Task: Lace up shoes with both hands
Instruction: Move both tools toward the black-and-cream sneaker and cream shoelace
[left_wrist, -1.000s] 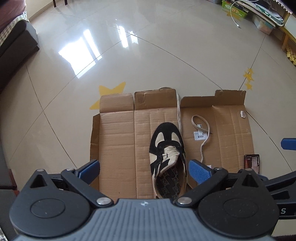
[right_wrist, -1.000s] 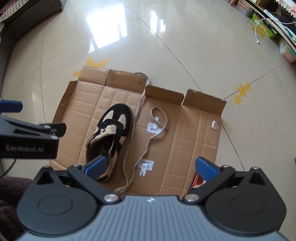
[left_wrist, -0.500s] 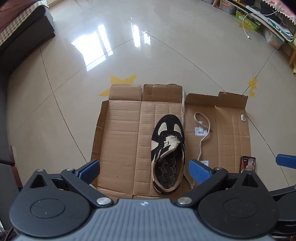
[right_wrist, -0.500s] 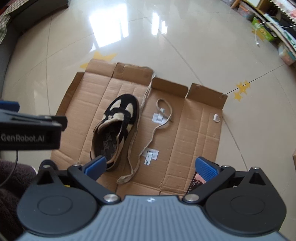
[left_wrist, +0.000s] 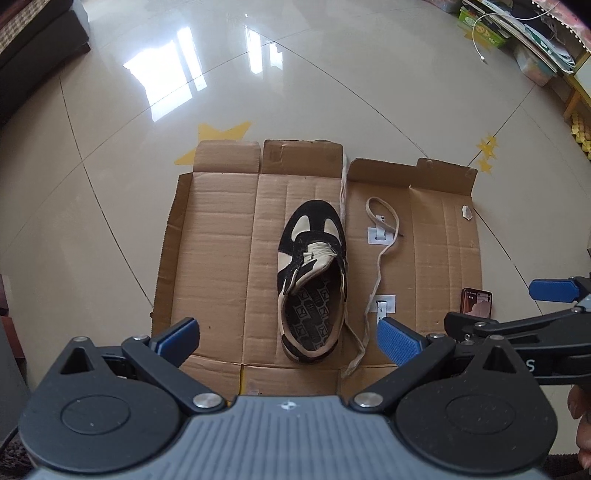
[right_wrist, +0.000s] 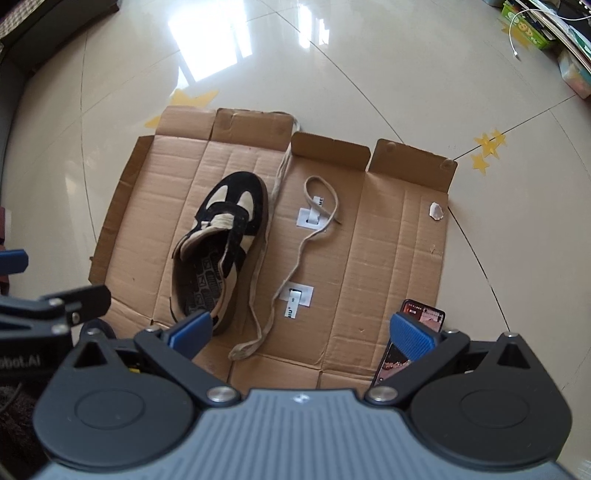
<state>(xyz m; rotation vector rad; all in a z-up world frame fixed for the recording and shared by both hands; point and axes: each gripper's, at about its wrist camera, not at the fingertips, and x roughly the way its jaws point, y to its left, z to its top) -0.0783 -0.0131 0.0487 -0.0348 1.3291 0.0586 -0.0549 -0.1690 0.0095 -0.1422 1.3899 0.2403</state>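
Note:
A black and cream shoe (left_wrist: 312, 280) (right_wrist: 221, 247) lies on a flattened cardboard sheet (left_wrist: 218, 258) (right_wrist: 391, 258), toe pointing away, with no lace in its eyelets. A beige lace (left_wrist: 380, 254) (right_wrist: 295, 273) snakes along the cardboard to the right of the shoe, looped at its far end. My left gripper (left_wrist: 288, 338) is open, held above the shoe's heel end with nothing between its fingers. My right gripper (right_wrist: 303, 332) is open too, held above the lace's near end, empty. Each gripper shows at the edge of the other's view.
A phone (left_wrist: 476, 302) (right_wrist: 410, 339) lies at the cardboard's near right corner. White labels (right_wrist: 295, 295) are stuck on the cardboard. Glossy tiled floor (left_wrist: 258, 81) surrounds it, with yellow star stickers (left_wrist: 485, 153). A dark sofa (left_wrist: 33, 48) stands far left, shelves with clutter (left_wrist: 528, 40) far right.
Both grippers have pulled back and up from the cardboard, so the shoe and lace look smaller and farther. Both stayed open. The shoe and lace have not moved.

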